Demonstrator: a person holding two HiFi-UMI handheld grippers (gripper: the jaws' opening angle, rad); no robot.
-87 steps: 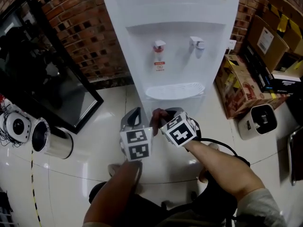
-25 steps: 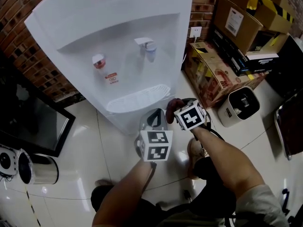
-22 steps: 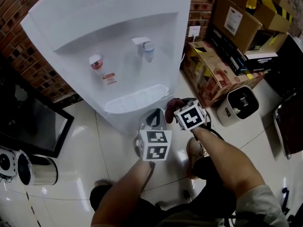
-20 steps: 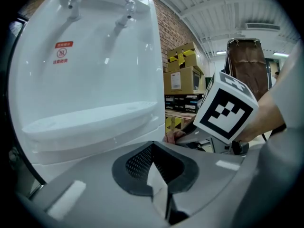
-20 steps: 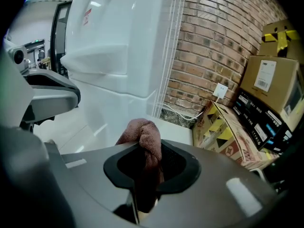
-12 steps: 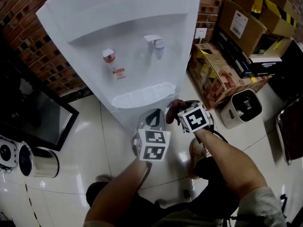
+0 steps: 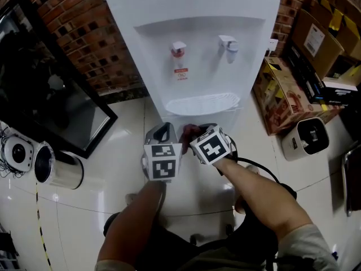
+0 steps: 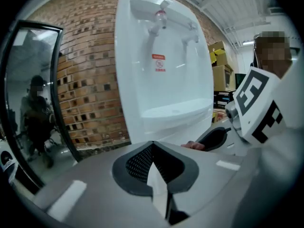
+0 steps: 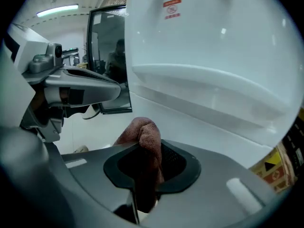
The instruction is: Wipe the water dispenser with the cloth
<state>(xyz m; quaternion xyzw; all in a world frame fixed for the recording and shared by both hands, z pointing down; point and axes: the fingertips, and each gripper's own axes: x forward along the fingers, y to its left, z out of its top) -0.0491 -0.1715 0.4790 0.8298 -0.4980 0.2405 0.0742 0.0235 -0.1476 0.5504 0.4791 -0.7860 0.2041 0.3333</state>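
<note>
nearest to me, my two forearms (image 7: 265, 196) reach out over the glossy white floor (image 7: 107, 151), side by side. the left gripper (image 7: 162, 133) has its jaws pressed together with nothing between them. the right gripper (image 7: 202, 130), just beside it, is clamped on the cloth (image 7: 188, 133), a brownish red wad that bulges up out of the jaws and folds over at the top. the two grippers point at the lower front of the water dispenser (image 7: 197, 10), and the cloth sits just below the drip tray (image 7: 197, 103), close to the white front panel; whether it touches the panel i cannot tell. above the tray, in the recess, there is a tap with a red top (image 7: 178, 48) on the left and a pale tap (image 7: 228, 43) on the right, with a small red and white sticker under the red one. off to the left a shiny metal can (image 7: 59, 168) lies on the floor by a black-framed glass panel (image 7: 62, 106). to the right stand cardboard boxes (image 7: 285, 95) and a small white appliance (image 7: 307, 140). behind it all runs a brick wall (image 7: 84, 33).
</note>
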